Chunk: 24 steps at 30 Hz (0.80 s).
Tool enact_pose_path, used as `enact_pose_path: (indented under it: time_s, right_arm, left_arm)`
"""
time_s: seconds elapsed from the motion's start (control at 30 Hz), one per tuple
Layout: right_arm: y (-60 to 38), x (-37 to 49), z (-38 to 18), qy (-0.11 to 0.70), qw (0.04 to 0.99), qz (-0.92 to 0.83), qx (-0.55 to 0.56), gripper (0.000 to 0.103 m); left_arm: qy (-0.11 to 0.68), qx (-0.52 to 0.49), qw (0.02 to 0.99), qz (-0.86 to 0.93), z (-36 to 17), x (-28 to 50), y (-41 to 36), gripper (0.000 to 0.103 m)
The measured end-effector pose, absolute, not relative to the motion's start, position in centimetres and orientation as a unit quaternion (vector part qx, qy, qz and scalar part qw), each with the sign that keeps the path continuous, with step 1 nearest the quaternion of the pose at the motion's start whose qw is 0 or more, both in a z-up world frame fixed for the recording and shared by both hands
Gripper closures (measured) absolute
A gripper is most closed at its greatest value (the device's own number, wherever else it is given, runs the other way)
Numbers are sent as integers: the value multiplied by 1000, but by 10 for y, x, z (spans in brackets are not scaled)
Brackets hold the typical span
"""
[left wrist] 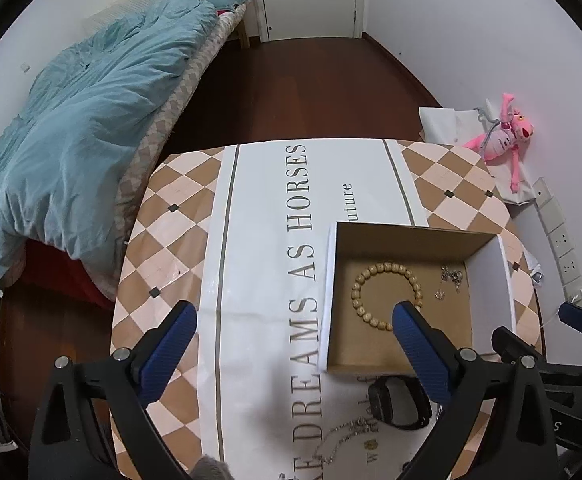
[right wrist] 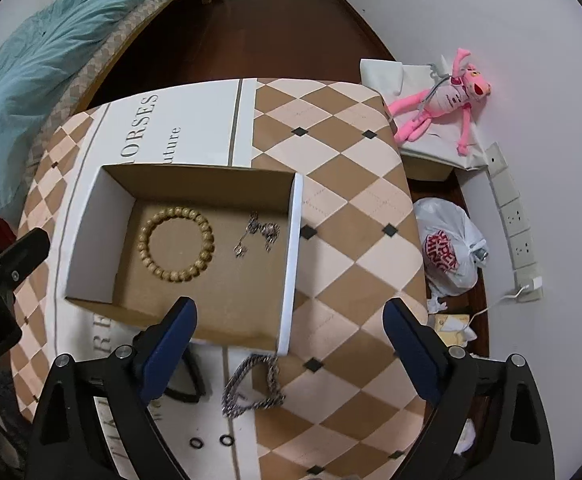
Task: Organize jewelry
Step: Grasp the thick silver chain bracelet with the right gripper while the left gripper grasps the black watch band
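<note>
In the box [right wrist: 291, 264] the bead bracelet [right wrist: 176, 245] lies left of the small chain [right wrist: 257, 234]; a heavier chain [right wrist: 253, 386] lies before it.

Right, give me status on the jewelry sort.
Left gripper and right gripper open, empty. Bead bracelet and small silver chain in box. Big chain, watch, two rings still out.

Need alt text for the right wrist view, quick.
Open cardboard box on a checkered table, holding a wooden bead bracelet and a small silver chain. The open right gripper hovers over the box's near edge, above a chunky silver chain on the table.
</note>
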State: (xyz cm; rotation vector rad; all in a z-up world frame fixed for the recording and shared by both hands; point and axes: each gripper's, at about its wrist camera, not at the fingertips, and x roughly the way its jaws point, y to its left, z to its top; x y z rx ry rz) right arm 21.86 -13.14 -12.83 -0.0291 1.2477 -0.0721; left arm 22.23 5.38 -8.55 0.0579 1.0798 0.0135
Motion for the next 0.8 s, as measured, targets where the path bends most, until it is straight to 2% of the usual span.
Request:
enact_pose_path:
  time_s: [0.6, 0.8]
  right_arm:
    - [-130, 142, -33, 501, 865, -31, 15, 7]
    - [-137, 120, -45, 507, 861, -31, 37, 7]
  left_arm:
    - [450, 8, 893, -4, -7, 144, 63, 3]
    - [449, 17, 893, 9, -13, 125, 67, 3]
